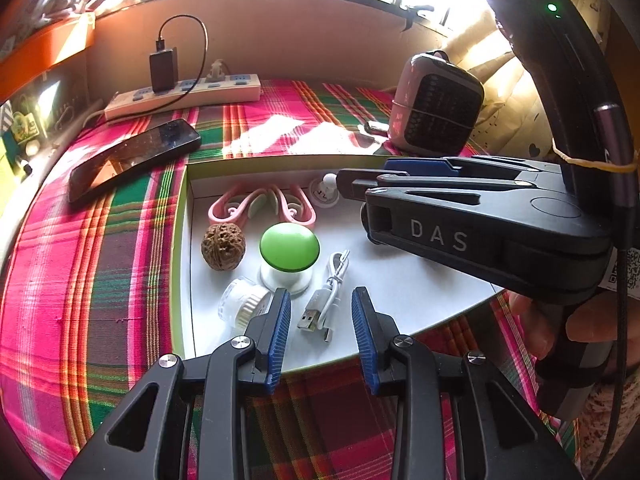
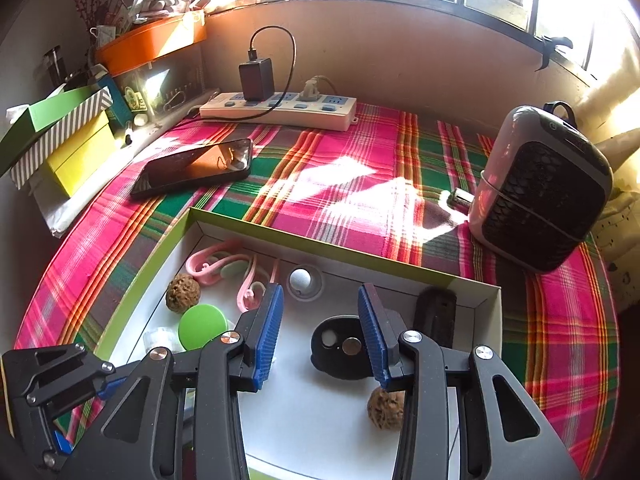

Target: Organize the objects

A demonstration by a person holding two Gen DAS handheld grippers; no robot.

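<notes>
Shallow white cardboard box with green rim (image 1: 182, 216) sits on a surface covered by pink-green plaid cloth (image 1: 100, 280). Left gripper (image 1: 321, 334), black with blue ribbed pads, jaws partly apart, nothing pinched; coiled white USB cable (image 1: 326, 300) lies on the box floor in the gap between the pads, not touched by them. Just left of it: small clear plastic jar with white ribbed lid (image 1: 242, 302), green dome-topped white push button (image 1: 289, 254), brown wrinkled walnut (image 1: 223, 246), pink curved plastic clips (image 1: 262, 208) along the back wall, and a small round white piece (image 1: 325, 192) beside them. Right gripper (image 2: 320, 332), same build, also partly open and empty, hovers over the box's right half; black flat fob with round silver button (image 2: 340, 350) lies beyond the gap between its pads. Second brown walnut (image 2: 386, 408) sits just below the right pad tip, contact hard to tell. Dark rectangular item (image 2: 436, 318) leans at the box's far wall, identity unclear. Outside the box: black smartphone (image 1: 132, 158), white power strip with black charger (image 1: 184, 96), grey-pink mini heater with black grille (image 1: 438, 106).
</notes>
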